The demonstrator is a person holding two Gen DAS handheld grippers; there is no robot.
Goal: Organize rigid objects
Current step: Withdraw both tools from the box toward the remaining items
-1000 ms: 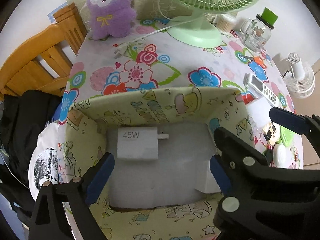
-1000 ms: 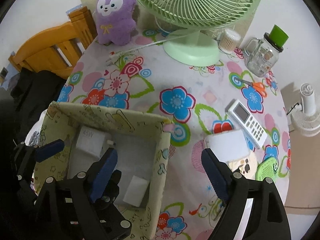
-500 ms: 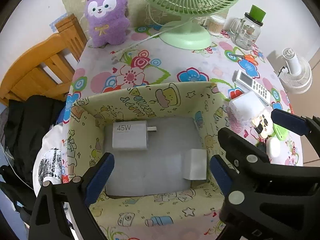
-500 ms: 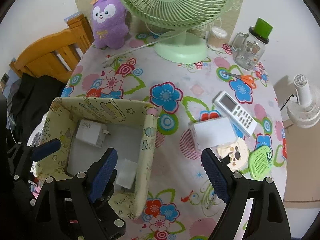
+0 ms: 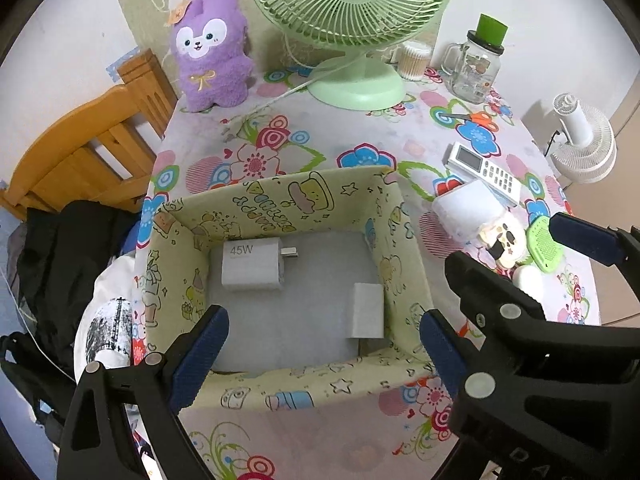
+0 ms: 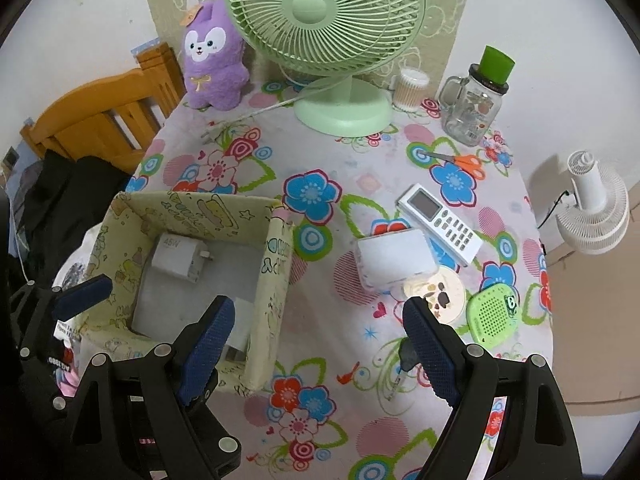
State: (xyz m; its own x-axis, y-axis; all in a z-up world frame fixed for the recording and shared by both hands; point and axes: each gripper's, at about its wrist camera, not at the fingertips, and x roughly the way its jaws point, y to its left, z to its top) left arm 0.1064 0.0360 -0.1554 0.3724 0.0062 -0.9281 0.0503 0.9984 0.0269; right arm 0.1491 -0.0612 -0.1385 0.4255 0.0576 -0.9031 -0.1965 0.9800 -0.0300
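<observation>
Flowered cloth covers the table (image 6: 328, 160); both the left hand-held gripper (image 5: 324, 344) and right hand-held gripper (image 6: 320, 344) hang wide open, empty, over the box (image 5: 404, 240) already holding two chargers, while the remote (image 6: 440, 218) waits outside, likely next.

Even, soft indoor light, faint shadows, sharp centre, strong fisheye bending, dark vignette at corners

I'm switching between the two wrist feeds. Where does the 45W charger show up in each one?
Left wrist: the 45W charger lies centre-left, in the storage box's far left corner.
Right wrist: the charger sits left of centre, inside the same box.
Shared landmark: the green fan at the table's far edge.
</observation>
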